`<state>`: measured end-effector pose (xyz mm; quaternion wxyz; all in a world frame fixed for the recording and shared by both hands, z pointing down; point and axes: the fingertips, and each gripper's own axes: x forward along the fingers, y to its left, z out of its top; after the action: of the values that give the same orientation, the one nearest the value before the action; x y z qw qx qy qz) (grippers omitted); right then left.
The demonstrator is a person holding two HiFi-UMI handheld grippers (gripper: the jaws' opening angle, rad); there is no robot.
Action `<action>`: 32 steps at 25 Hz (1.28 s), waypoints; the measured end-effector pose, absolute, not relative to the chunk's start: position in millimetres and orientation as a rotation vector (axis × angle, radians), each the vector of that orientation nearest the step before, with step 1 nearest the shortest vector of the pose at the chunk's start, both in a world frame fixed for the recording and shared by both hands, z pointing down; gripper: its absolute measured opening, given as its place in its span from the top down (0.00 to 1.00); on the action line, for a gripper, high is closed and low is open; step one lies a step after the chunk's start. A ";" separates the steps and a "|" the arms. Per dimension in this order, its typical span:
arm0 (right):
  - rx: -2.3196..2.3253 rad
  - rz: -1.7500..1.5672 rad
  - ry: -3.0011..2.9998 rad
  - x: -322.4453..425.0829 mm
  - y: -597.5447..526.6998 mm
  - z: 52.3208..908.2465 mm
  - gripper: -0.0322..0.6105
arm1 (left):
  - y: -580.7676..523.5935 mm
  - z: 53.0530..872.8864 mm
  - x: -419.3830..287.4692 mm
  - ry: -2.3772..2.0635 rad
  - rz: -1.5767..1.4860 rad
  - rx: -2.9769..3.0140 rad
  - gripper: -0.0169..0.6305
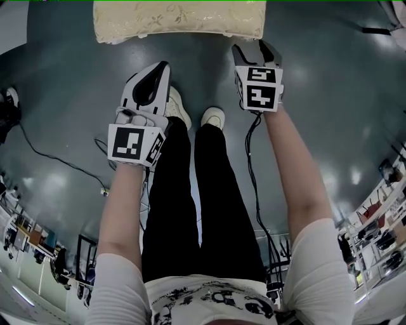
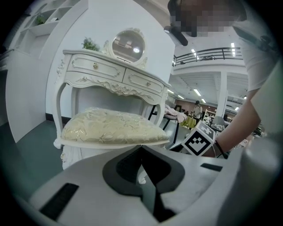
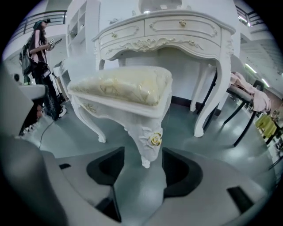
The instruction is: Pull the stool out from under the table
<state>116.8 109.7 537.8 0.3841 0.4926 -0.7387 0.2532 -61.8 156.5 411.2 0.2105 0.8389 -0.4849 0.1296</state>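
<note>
The white carved stool with a cream cushion [image 1: 177,19] stands at the top of the head view, just ahead of my feet. In the right gripper view its front corner leg [image 3: 148,141] with a gold rose stands between the jaws of my right gripper [image 3: 142,161], which is open; the pads do not press on it. My left gripper [image 2: 141,152] is shut on nothing, held just below the cushion's [image 2: 112,126] front edge. The white dressing table [image 3: 168,31] stands right behind the stool. In the head view the right gripper [image 1: 261,47] is at the stool's right corner and the left gripper [image 1: 162,70] hangs lower, short of it.
Black cables [image 1: 57,159] trail over the grey floor on my left and between my shoes [image 1: 212,117]. A black-legged chair with pink cloth [image 3: 247,92] stands right of the table. A person [image 3: 37,39] stands at the far left. Shelves [image 1: 380,228] line the room's edges.
</note>
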 end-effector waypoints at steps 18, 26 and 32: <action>1.474 0.567 -2.186 56.7 108.9 237.5 0.92 | 121.1 202.6 -96.3 -1.309 0.297 2.444 0.94; 1.650 0.273 -2.305 38.6 116.3 55.1 0.92 | 121.2 39.7 -105.8 -1.265 0.166 2.653 0.94; 1.725 0.243 -2.445 15.8 119.8 -56.6 0.92 | 126.6 -59.6 -124.9 -1.293 0.089 2.747 0.94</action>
<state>15.8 119.8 -56.6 0.0695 0.5733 -0.8124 0.0809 -124.9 126.6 -59.6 0.0519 0.9033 -0.4249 0.0294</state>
